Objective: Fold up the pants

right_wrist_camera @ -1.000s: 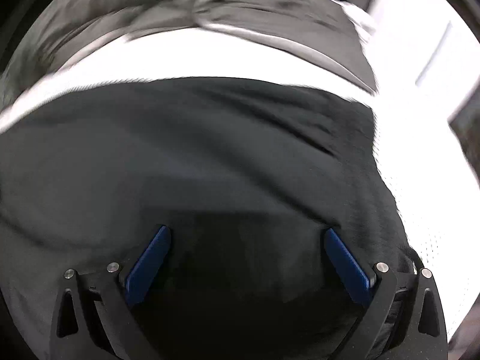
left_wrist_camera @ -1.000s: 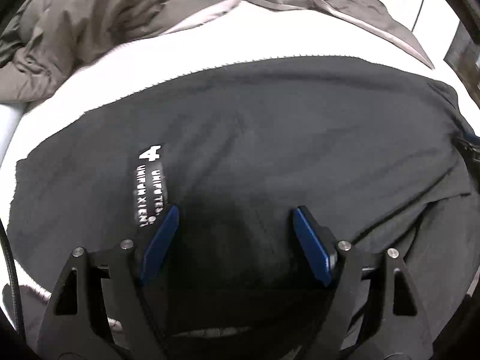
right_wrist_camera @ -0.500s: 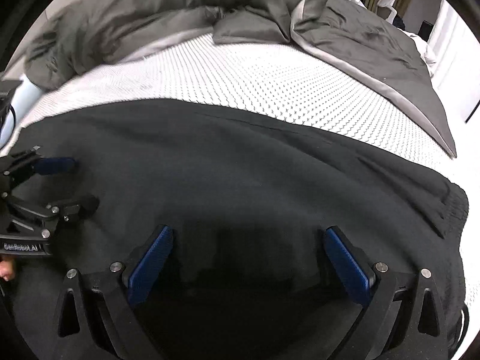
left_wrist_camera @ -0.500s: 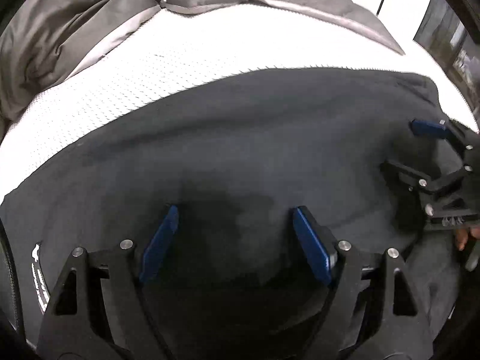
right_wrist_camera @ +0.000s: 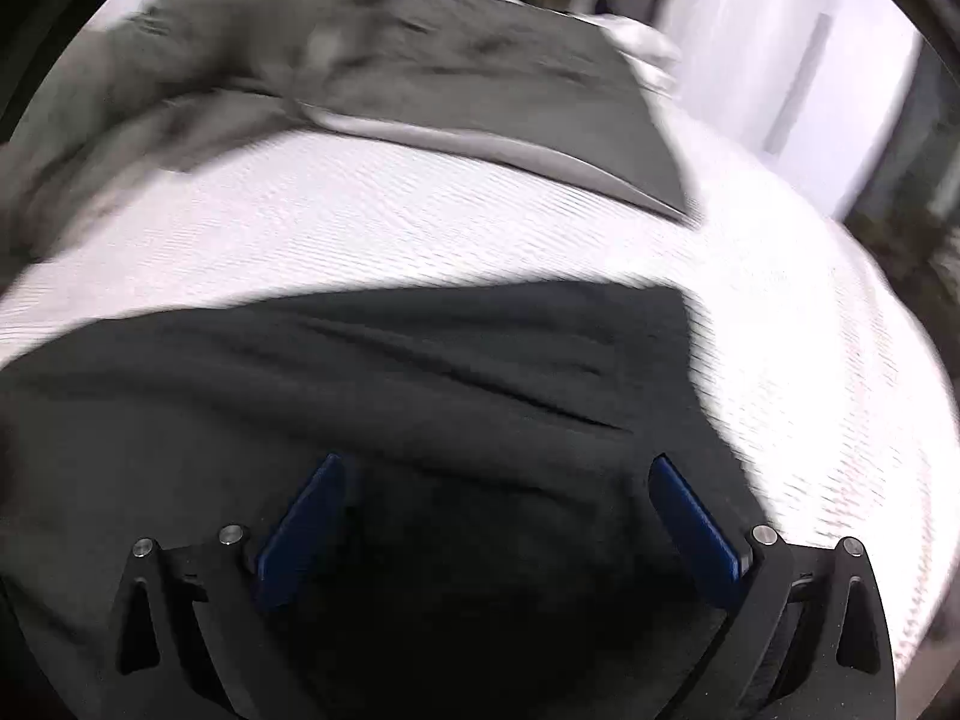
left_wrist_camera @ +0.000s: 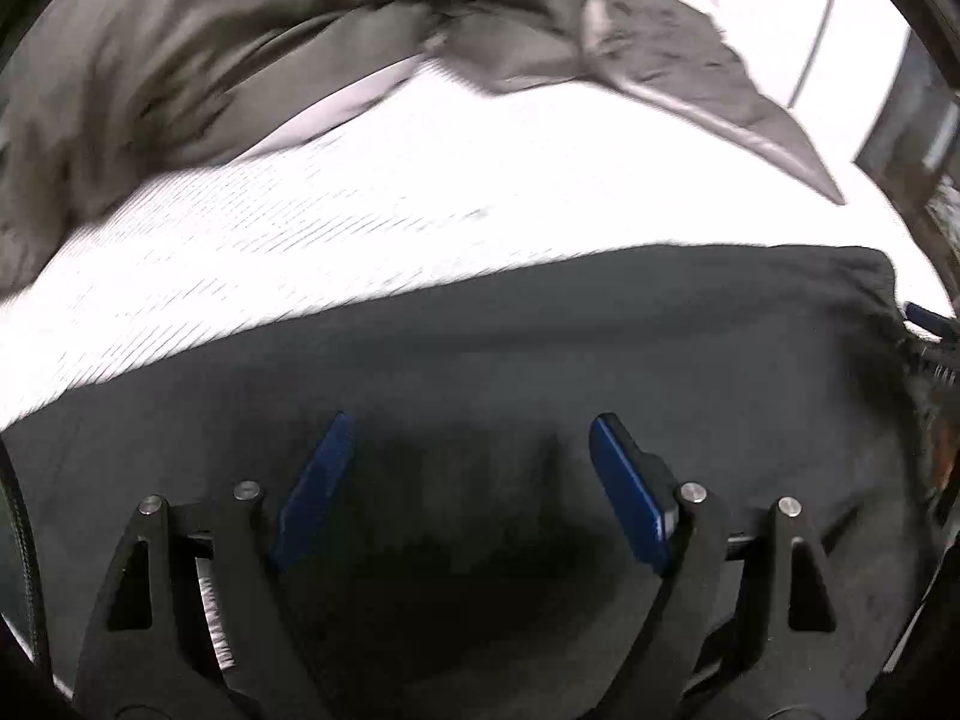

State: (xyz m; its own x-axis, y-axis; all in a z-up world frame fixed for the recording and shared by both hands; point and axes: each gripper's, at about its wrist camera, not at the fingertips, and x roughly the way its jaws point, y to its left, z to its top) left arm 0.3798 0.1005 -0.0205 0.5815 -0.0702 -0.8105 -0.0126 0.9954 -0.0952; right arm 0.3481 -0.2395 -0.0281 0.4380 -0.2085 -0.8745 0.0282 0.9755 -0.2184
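Left wrist view: left tool (left_wrist_camera: pixel 465 480) gaping wide, nothing between blue pads, hovering over black pants (left_wrist_camera: pixel 540 360). Pants lie flat on white bed (left_wrist_camera: pixel 360 210), long axis running left-right across view; far edge straight, right end bunched near frame edge. Grey duvet (left_wrist_camera: pixel 240 30) heaped beyond.

Right wrist view: right tool (right_wrist_camera: pixel 495 510) also spread wide, empty, above pants (right_wrist_camera: pixel 360 372). Garment's right end stops just past right pad; white bed (right_wrist_camera: pixel 810 360) bare beyond. Judgement: right tool nearer that end, left covers the middle.

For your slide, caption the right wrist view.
Open right gripper over black pants on a white bed.
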